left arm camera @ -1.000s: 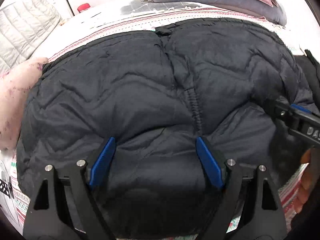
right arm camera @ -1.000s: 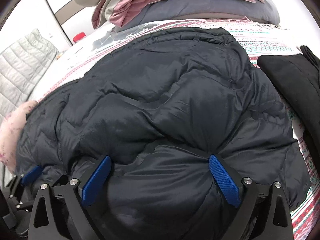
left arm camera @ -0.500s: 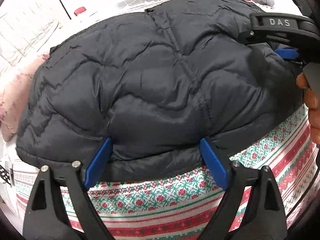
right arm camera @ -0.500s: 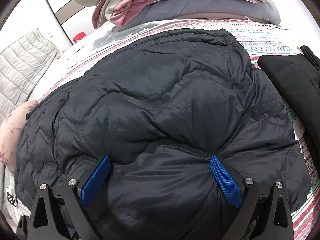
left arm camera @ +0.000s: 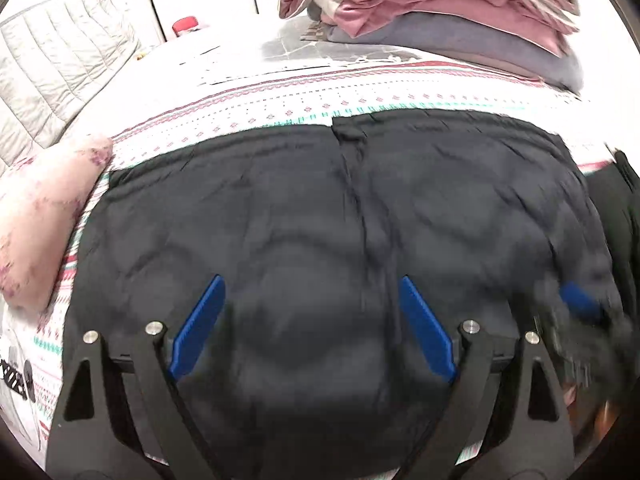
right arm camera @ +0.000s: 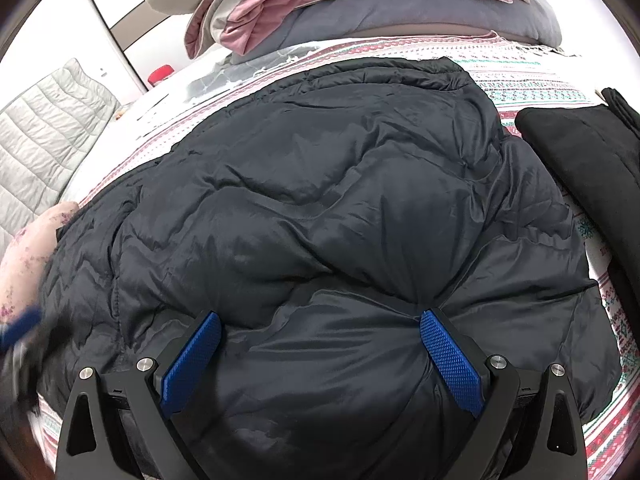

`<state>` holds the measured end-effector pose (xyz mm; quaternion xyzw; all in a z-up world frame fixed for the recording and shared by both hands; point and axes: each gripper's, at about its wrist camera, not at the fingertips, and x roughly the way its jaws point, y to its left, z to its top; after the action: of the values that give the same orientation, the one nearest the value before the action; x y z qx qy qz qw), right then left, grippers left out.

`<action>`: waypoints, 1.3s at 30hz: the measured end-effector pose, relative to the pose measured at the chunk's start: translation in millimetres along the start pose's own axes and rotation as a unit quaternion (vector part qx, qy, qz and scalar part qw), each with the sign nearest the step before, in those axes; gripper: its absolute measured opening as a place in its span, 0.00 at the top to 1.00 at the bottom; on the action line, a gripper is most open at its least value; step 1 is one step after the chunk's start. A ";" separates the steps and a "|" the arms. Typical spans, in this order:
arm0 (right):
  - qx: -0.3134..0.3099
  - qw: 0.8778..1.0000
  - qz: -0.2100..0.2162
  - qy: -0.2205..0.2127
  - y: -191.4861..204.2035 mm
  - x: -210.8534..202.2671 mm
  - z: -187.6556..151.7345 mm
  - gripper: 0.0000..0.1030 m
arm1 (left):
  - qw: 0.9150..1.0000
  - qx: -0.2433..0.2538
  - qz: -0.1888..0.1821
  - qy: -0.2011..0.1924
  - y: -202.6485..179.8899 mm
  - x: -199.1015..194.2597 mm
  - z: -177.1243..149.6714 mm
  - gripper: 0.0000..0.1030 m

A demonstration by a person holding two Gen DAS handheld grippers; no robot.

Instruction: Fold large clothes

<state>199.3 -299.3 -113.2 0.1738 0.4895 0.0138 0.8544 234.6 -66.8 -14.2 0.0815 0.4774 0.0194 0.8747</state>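
Observation:
A large black quilted puffer jacket (left arm camera: 320, 208) lies folded on a patterned bedspread (left arm camera: 280, 100); it fills the right wrist view (right arm camera: 340, 200) too. My left gripper (left arm camera: 312, 316) is open, its blue pads spread wide over the jacket's near part. My right gripper (right arm camera: 320, 344) is open and presses down into the jacket, which bulges between the pads. The right gripper shows blurred at the right edge of the left wrist view (left arm camera: 580, 304). The left gripper shows blurred at the left edge of the right wrist view (right arm camera: 20, 328).
A pink pillow (left arm camera: 36, 216) lies left of the jacket. Folded dark clothes (right arm camera: 580, 152) lie to the right. A stack of pink and grey bedding (left arm camera: 440, 20) sits at the back. A grey quilted item (left arm camera: 52, 80) is at far left.
My left gripper pulled back off the jacket to its near edge, then moved forward over it again. My right gripper stayed pressed on the jacket.

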 end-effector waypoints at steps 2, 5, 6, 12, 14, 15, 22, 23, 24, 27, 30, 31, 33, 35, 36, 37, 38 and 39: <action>0.001 1.000 0.003 0.001 -1.4 -0.7 0.4 0.02 | 0.999 0.008 0.034 0.022 -6.7 32.3 10.2 0.13; 0.005 1.000 0.013 0.002 -6.4 -4.4 1.3 0.02 | 0.998 -0.010 0.031 0.045 -6.5 63.1 3.5 0.11; 0.013 1.000 0.022 0.000 -10.6 -8.5 1.8 0.02 | 0.999 -0.015 0.032 0.039 -5.3 65.2 3.6 0.10; 0.236 0.967 0.045 -0.085 -94.3 -67.9 -14.1 0.02 | 0.998 -0.014 0.037 0.040 -5.8 63.6 3.3 0.10; 0.319 0.941 0.021 -0.115 -128.4 -82.5 -26.8 0.02 | 0.999 -0.014 0.035 0.037 -7.1 62.9 4.8 0.10; 0.354 0.928 0.007 -0.117 -142.1 -85.6 -33.7 0.02 | 0.999 -0.013 0.035 0.035 -7.7 62.9 4.5 0.10; 0.483 0.871 0.062 -0.063 -188.7 -61.3 -70.9 0.02 | 0.999 -0.019 0.030 0.035 -3.6 65.4 3.2 0.10; 0.480 0.870 0.093 -0.068 -182.4 -58.2 -70.2 0.02 | 0.999 -0.021 0.028 0.035 -3.1 65.9 3.2 0.10; 0.478 0.865 0.141 -0.062 -174.9 -48.8 -68.8 0.02 | 0.999 -0.022 0.027 0.035 -2.7 66.2 3.6 0.10; 0.447 0.870 0.208 -0.022 -148.2 -22.6 -61.6 0.02 | 0.999 -0.024 0.027 0.036 -2.6 66.1 3.8 0.09; 0.439 0.873 0.210 -0.039 -139.1 -25.2 -59.4 0.05 | 0.999 -0.023 0.026 0.036 -2.5 66.0 3.7 0.09; 0.443 0.869 0.217 -0.044 -139.7 -24.9 -58.5 0.09 | 0.999 -0.023 0.027 0.036 -2.6 66.0 3.8 0.09; 0.446 0.866 0.219 -0.054 -141.9 -26.2 -57.9 0.40 | 0.999 -0.024 0.027 0.034 -1.7 66.3 3.9 0.10; 0.440 0.870 0.213 -0.061 -148.0 -34.5 -62.7 0.70 | 0.999 -0.021 0.028 0.033 -2.5 65.9 4.1 0.10; 0.433 0.872 0.217 -0.072 -148.2 -39.3 -61.2 0.77 | 0.999 -0.018 0.026 0.032 -3.3 65.0 4.5 0.10; 0.427 0.874 0.215 -0.081 -146.2 -42.2 -61.4 0.80 | 0.999 -0.016 0.024 0.033 -3.7 64.0 4.5 0.10; 0.415 0.881 0.207 -0.094 -142.0 -49.3 -60.7 0.83 | 0.999 -0.013 0.019 0.034 -4.7 62.1 4.5 0.10; 0.390 0.893 0.189 -0.118 -136.4 -62.2 -56.1 0.84 | 0.999 -0.011 0.013 0.037 -5.3 59.5 4.2 0.10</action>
<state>99.8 -423.5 -129.6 0.5828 0.3087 -0.0381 0.7508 270.1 -65.8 -62.3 0.0775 0.5079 0.0393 0.8570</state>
